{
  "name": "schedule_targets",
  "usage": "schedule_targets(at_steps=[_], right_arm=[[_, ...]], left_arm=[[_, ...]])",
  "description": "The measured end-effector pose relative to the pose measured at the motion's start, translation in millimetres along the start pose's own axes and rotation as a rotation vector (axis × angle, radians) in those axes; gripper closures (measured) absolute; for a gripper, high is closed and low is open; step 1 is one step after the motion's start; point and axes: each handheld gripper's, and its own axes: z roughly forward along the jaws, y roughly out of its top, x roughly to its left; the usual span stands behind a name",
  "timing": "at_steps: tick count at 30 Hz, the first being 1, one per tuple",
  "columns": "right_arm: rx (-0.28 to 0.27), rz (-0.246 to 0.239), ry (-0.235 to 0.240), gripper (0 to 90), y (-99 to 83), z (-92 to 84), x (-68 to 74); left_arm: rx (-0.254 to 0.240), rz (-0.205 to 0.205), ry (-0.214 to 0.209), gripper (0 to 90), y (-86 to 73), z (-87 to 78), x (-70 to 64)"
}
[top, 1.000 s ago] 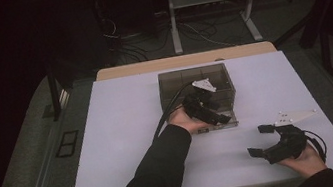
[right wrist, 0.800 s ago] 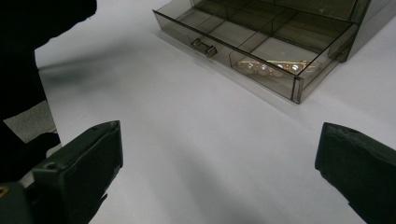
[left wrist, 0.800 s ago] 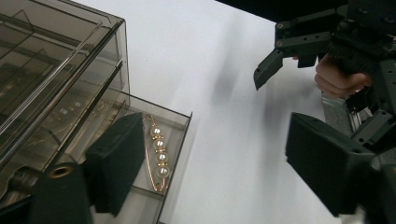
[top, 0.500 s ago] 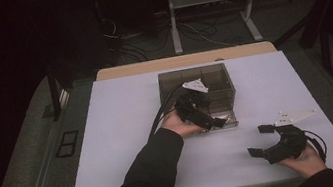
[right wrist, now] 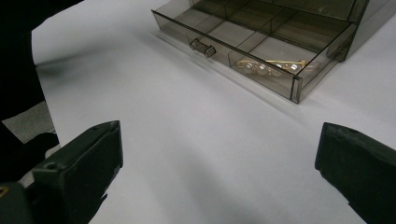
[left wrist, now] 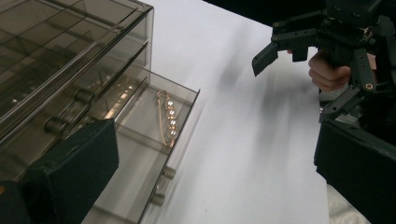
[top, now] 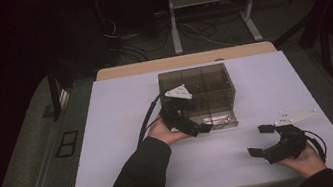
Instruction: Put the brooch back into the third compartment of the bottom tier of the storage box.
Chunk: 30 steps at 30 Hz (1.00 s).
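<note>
Both jaws of my left gripper (top: 199, 128) are standing spread, having just opened off the pulled-out drawer (left wrist: 154, 154) holding the pearl pin (left wrist: 168, 119).

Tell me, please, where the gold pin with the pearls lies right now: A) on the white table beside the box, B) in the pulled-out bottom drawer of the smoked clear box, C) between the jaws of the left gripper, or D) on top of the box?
B: the pearl pin lies flat on the floor of the open drawer of the box, touched by no gripper.
</note>
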Motion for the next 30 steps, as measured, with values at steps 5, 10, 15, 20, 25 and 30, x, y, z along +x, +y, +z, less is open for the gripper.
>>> schedule_targets(at_steps=[5, 10, 15, 20, 25, 30], right_arm=[[0.0, 0.001, 0.0, 0.3, 0.0, 0.0, 0.2], [0.0, 0.005, 0.002, 0.4, 0.0, -0.2, 0.3], [-0.005, 0.002, 0.001, 0.4, 0.1, -0.5, 0.2], [-0.006, 0.002, 0.0, 0.3, 0.1, -0.6, 0.0], [-0.006, 0.0, -0.003, 0.3, 0.1, -0.7, 0.1], [-0.006, 0.002, -0.004, 0.4, 0.1, -0.8, 0.0]], left_arm=[[-0.013, 0.003, 0.019, 0.0, -10.3, -8.2, -2.8], [-0.027, 0.004, 0.043, 0.0, -22.8, -15.9, -6.3], [-0.039, 0.01, 0.069, 0.0, -36.1, -24.2, -10.2], [-0.066, 0.002, 0.093, 0.0, -53.2, -32.6, -14.2], [-0.095, -0.023, 0.121, 0.0, -71.5, -41.7, -15.3], [-0.125, -0.042, 0.144, 0.0, -85.9, -51.7, -15.7]])
